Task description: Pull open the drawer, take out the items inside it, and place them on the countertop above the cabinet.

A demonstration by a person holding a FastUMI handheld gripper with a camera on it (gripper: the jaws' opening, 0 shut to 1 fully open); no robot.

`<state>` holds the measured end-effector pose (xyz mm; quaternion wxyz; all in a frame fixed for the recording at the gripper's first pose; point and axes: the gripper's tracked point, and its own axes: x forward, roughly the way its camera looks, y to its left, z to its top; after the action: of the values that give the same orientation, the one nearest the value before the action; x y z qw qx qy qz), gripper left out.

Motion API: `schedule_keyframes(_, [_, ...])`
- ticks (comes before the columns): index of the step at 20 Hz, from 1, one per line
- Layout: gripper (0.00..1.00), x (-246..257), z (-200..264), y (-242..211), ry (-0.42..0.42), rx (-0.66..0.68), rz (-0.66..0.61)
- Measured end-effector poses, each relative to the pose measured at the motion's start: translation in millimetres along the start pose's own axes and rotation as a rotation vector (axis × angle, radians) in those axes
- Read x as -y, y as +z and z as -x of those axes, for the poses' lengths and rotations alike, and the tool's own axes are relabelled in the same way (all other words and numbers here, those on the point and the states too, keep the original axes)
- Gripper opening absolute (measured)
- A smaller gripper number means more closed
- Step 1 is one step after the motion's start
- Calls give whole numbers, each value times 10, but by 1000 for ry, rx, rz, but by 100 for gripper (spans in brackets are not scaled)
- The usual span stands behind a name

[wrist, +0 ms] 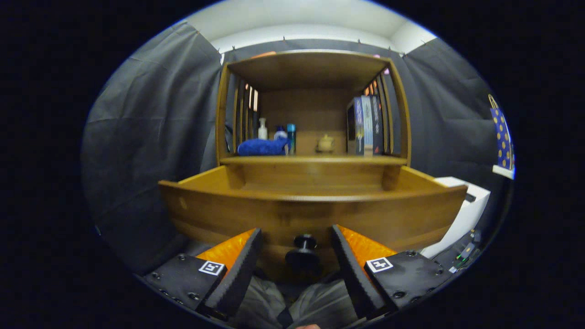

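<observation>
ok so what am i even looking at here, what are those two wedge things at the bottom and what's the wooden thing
The camera rides on a hand-held gripper and looks forward along its two fingers; those are the wedges. They stand open, with a dark knob between them, not squeezed. The knob belongs to a wooden drawer, already pulled out towards the camera; its inside is hidden behind its front panel. Above it is the cabinet's shelf, holding a blue cloth, a few bottles, a small pot and upright books. Nothing is held. Below the fingers are the legs of the person holding the gripper.
</observation>
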<state>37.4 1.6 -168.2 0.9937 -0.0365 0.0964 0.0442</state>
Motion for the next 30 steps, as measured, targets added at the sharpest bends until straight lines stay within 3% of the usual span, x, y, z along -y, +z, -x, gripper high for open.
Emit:
schedule_keyframes(2, [97, -9, -39, 485, 10, 67, -51])
schedule_keyframes(6, [97, 104, -305, 1403, 26, 76, -207])
schedule_keyframes(8, [97, 195, -544, 1681, 17, 27, -200])
schedule_keyframes(10, [98, 154, -845, 1673, 34, -96, -198])
schedule_keyframes(12, [98, 127, -1157, 1521, 33, -206, -181])
schedule_keyframes(16, [99, 83, -1494, 710, -3, -514, -60])
schedule_keyframes(20, [99, -41, -1649, 23, -9, -779, -169])
schedule_keyframes(30, [99, 96, -1718, -707, -79, -1048, -160])
